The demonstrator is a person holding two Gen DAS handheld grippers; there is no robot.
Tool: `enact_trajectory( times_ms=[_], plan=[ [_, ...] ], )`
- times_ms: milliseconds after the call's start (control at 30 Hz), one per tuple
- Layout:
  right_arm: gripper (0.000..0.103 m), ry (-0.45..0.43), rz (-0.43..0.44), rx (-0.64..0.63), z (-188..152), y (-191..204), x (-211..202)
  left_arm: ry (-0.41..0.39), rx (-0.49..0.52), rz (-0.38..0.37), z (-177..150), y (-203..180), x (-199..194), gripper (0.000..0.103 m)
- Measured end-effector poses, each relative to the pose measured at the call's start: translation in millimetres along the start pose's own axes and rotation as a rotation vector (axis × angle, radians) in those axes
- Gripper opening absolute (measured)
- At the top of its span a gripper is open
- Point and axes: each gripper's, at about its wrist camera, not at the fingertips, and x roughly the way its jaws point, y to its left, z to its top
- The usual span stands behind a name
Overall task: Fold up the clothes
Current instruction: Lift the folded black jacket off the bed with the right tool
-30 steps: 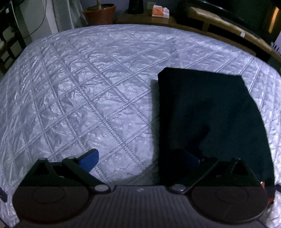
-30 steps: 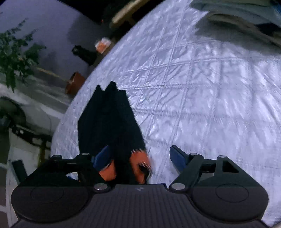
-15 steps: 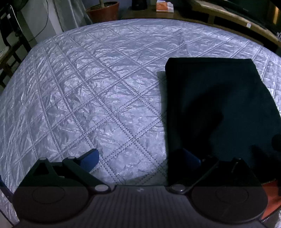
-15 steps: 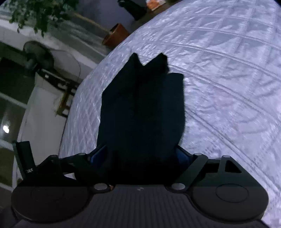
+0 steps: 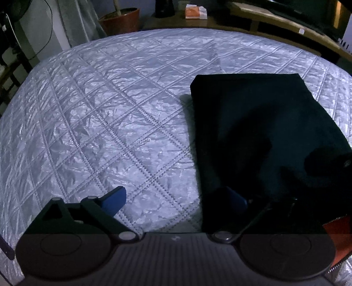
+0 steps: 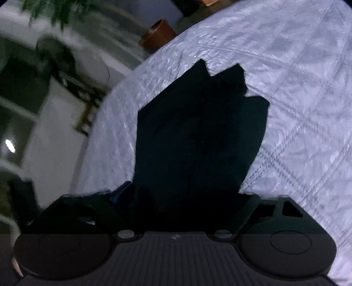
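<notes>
A dark folded garment (image 5: 264,132) lies on the pale quilted bed cover (image 5: 110,110), with an orange lining (image 5: 336,228) showing at its near right corner. My left gripper (image 5: 176,195) hovers over the garment's left edge. Its jaws are wide and closing; the right fingertip sits over the cloth, the left over bare quilt, and nothing is pinched. In the right wrist view the garment (image 6: 198,136) runs away from the camera. My right gripper (image 6: 182,193) straddles the near end, its jaws closing. Cloth fills the gap and hides the pads.
A terracotta plant pot (image 5: 121,22) stands beyond the bed's far edge, with an orange and white box (image 5: 194,12) and wooden furniture (image 5: 275,19) nearby. The right wrist view shows the pot (image 6: 157,35), a fan (image 6: 55,57) and the bed's rounded edge (image 6: 105,123).
The right gripper rolled and swung across so the garment now lies between its fingers; the orange lining is gone from its view. The left gripper stayed put, its jaws slightly narrower.
</notes>
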Motion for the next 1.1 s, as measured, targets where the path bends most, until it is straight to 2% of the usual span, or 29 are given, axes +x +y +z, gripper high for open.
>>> enact_trajectory(
  times_ms=[33, 67, 100, 133, 167, 233, 333, 400, 533, 600, 633, 700, 767, 967, 1100],
  plan=[
    [0.074, 0.014, -0.024, -0.013, 2.0, 3.1, 1.2, -0.001, 0.001, 0.000, -0.1, -0.3, 0.3, 0.095],
    [0.061, 0.028, -0.044, -0.021, 4.1, 5.1, 2.4, -0.002, 0.002, 0.001, -0.3, -0.6, 0.5, 0.095],
    [0.054, 0.045, -0.049, -0.009, 6.8, 2.4, 3.4, -0.004, 0.004, 0.001, 0.0, -0.8, 1.1, 0.095],
    [0.035, 0.061, -0.050, 0.002, 8.8, 0.0, 4.9, -0.004, 0.007, 0.004, 0.1, -1.1, 1.5, 0.095],
    [0.031, 0.067, -0.034, 0.012, 7.6, -1.6, 8.0, -0.005, 0.009, 0.006, 0.1, -1.3, 1.7, 0.095],
    [0.032, 0.078, 0.001, 0.040, 5.5, -5.9, 13.8, -0.003, 0.011, 0.010, 0.6, -1.2, 2.3, 0.095],
    [0.037, 0.074, 0.100, 0.187, 6.8, -27.1, 16.3, 0.002, 0.005, 0.006, 0.8, 0.4, 2.8, 0.096],
    [0.036, 0.068, 0.138, 0.219, 3.6, -36.3, 14.4, 0.002, 0.008, 0.007, 0.8, -0.1, 2.5, 0.096],
    [0.033, 0.069, 0.070, 0.101, 0.7, -17.8, 14.7, 0.003, 0.007, 0.009, 1.0, -0.1, 3.0, 0.096],
    [0.028, 0.078, 0.022, 0.036, -0.3, -5.2, 14.8, 0.003, 0.007, 0.009, 0.9, 0.1, 2.8, 0.096],
    [0.022, 0.065, 0.041, 0.056, -1.3, -5.1, 13.1, 0.004, 0.004, 0.012, 1.2, 0.3, 2.6, 0.096],
    [0.018, 0.034, 0.100, 0.118, -5.8, -10.1, 9.3, 0.008, -0.012, 0.011, 3.4, 3.8, 2.4, 0.095],
    [0.015, -0.023, 0.175, 0.232, -19.7, -23.0, 3.4, 0.012, -0.033, -0.005, 6.0, 8.2, 1.9, 0.095],
    [0.015, -0.173, 0.363, 0.505, -72.9, -45.7, -2.9, -0.014, -0.061, -0.034, 9.2, 12.0, -4.9, 0.094],
    [0.015, -0.254, 0.435, 0.602, -92.5, -44.1, 2.7, -0.049, -0.141, -0.076, 16.6, 25.8, -13.1, 0.094]
  ],
)
